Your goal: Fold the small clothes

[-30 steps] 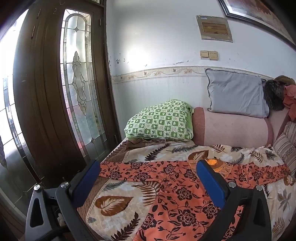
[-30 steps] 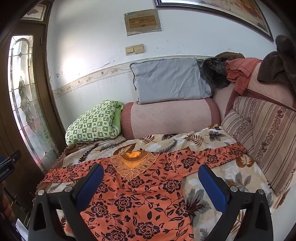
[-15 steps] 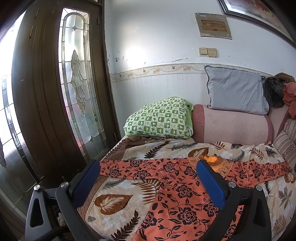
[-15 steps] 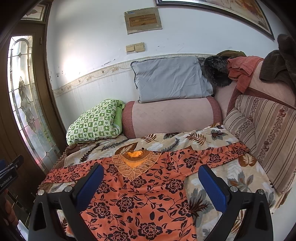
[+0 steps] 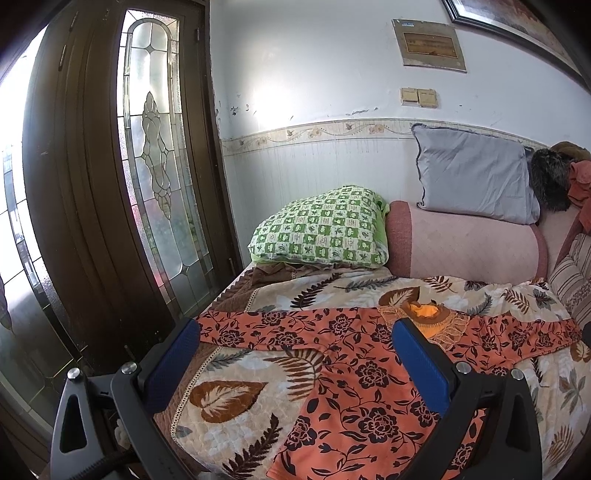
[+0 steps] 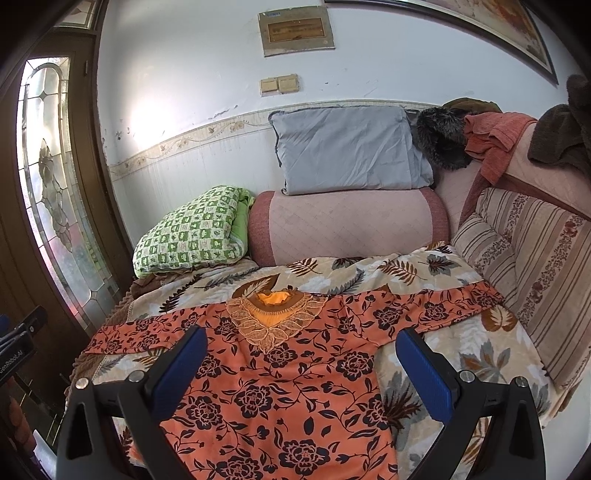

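Hovering above orange floral top (image 6: 295,387), spread flat on bed (image 6: 461,343) for folding; left gripper (image 5: 295,365) and right gripper (image 6: 301,369) jaws wide, empty.

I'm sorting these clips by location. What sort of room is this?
Most likely a home living room: a sofa heaped with pillows, a framed picture on the wall, and a wooden door with patterned glass beside it.

Green checked pillow (image 5: 325,225), grey cushion (image 6: 351,147) (atop pink bolster (image 6: 347,225)), leaf-print blanket (image 5: 236,398)
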{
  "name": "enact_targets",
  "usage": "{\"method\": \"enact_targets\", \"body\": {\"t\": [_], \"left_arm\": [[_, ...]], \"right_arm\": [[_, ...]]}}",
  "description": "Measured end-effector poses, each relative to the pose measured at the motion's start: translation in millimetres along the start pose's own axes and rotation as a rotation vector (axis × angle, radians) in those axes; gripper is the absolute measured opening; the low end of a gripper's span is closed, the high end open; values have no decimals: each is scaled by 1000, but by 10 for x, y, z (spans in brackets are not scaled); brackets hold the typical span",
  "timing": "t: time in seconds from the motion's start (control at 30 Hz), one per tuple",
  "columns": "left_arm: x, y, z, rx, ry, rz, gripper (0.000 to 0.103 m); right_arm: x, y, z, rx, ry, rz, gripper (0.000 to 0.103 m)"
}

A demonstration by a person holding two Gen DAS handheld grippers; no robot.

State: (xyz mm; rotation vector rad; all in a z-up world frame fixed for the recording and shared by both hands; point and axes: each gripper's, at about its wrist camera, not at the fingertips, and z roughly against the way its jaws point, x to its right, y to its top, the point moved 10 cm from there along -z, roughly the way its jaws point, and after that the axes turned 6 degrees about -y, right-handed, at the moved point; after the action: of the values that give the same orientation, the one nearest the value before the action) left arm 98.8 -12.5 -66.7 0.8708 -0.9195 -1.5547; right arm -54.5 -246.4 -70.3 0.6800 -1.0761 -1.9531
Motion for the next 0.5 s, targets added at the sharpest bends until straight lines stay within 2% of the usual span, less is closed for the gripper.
{"method": "enact_targets", "body": {"t": [0.5], "left_arm": [[13,6,-19,-3,-1,-7,103]], "right_arm": [[-8,-37,-73,-14,8,-1,103]]}}
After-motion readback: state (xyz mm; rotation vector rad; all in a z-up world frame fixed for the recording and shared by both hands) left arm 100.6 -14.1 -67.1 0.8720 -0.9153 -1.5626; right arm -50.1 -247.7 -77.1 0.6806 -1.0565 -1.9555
